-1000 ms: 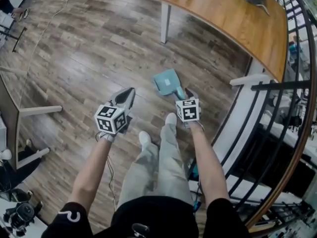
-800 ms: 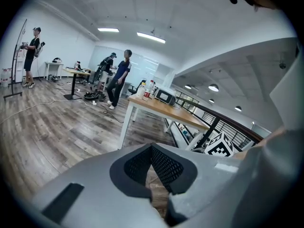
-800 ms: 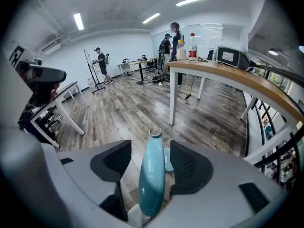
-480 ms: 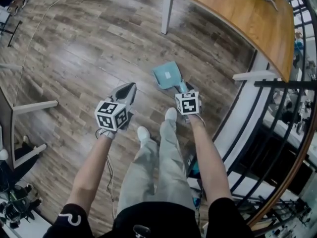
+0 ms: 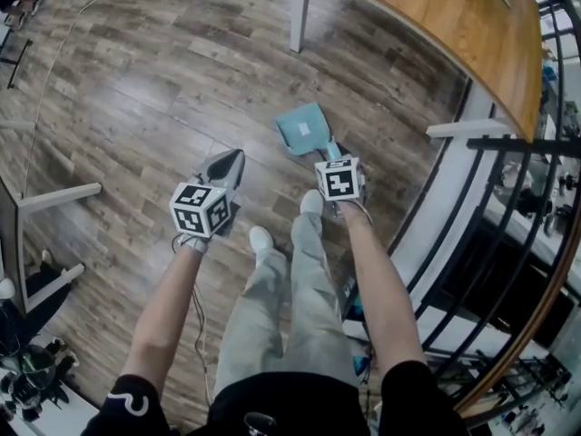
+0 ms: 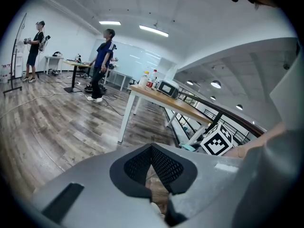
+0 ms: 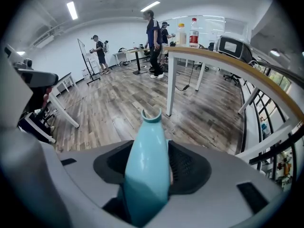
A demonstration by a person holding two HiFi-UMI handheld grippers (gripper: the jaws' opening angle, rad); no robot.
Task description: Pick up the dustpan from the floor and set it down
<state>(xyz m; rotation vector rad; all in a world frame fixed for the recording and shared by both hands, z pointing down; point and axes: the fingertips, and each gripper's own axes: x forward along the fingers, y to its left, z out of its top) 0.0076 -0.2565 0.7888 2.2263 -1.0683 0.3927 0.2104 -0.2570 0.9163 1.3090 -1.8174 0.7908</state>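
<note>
1. Head view, change: both grippers sit lower toward the floor [image 5: 136, 98] than a second ago. The marker cube [image 5: 339, 180] of the right gripper [image 5: 331, 155] now sits directly over the near end of the dustpan [image 5: 302, 129]. The bottles on the table [image 5: 436, 25] have left the frame.
2. Head view, surroundings: the table stands beyond the dustpan, with its white leg [image 5: 298, 12] nearest. A black railing [image 5: 508, 143] curves along the right. The person's two shoes [image 5: 310, 203] stand just behind the grippers.
3. Head view, position: the dustpan lies flat on the floor, pan away from the person and handle toward the right gripper. The left gripper [image 5: 234, 160] is beside it and apart.
4. Left gripper view: the left gripper [image 6: 152, 148] has its jaw tips together, with nothing between them. The right cube [image 6: 218, 140] and a teal edge of the dustpan [image 6: 189, 147] show to the right. Two people [image 6: 102, 65] stand far off.
5. Right gripper view: the right gripper [image 7: 148, 151] has just been closing. Its pads sit against both sides of the dustpan's handle [image 7: 146, 127], which rises between them. Bottles [image 7: 186, 32] stand on the table [image 7: 228, 61].
</note>
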